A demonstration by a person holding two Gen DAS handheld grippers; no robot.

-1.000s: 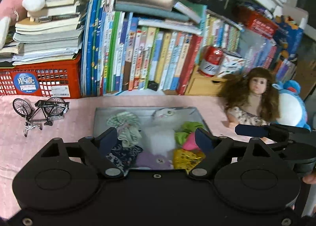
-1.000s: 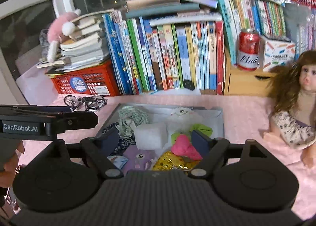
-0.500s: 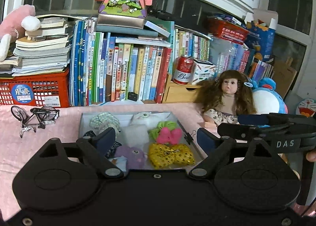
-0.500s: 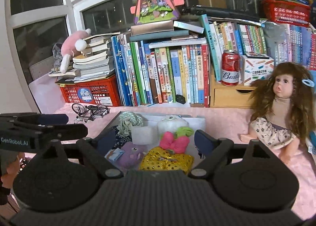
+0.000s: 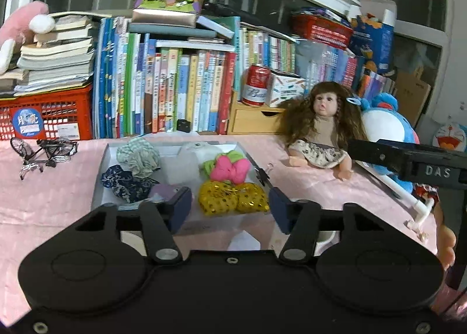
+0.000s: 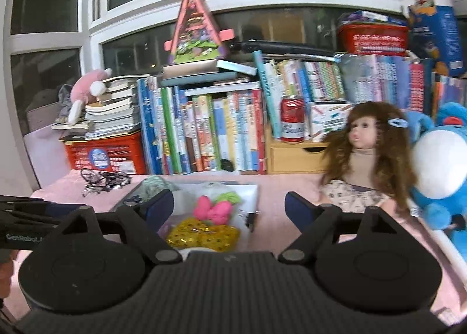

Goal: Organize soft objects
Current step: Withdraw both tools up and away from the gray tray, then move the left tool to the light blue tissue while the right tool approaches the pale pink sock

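Observation:
A grey tray (image 5: 100, 176) on the pink cloth holds several soft pieces: a green checked scrunchie (image 5: 138, 156), a dark blue patterned scrunchie (image 5: 125, 183), a white foam block (image 5: 186, 167), a pink bow (image 5: 230, 169) and a gold sequin bow (image 5: 233, 198). My left gripper (image 5: 230, 210) hangs at the tray's near edge. Its jaws are closing and the pads press on nothing; the gold bow lies just beyond them. My right gripper (image 6: 229, 208) is held back from the tray (image 6: 254, 196), jaws wide and closing slightly, also on nothing. The pink bow (image 6: 214, 211) and gold bow (image 6: 204, 234) show ahead of it.
A long-haired doll (image 5: 321, 129) sits right of the tray, with a blue plush (image 5: 388, 126) behind it. Books, a red basket (image 5: 46, 118), a red can (image 5: 256, 85) and a wooden drawer line the back. A model bicycle (image 5: 43, 148) stands at the left.
Both grippers have drawn back from the tray, so it looks smaller and more of the shelf and window shows. The left gripper's fingers have come closer together.

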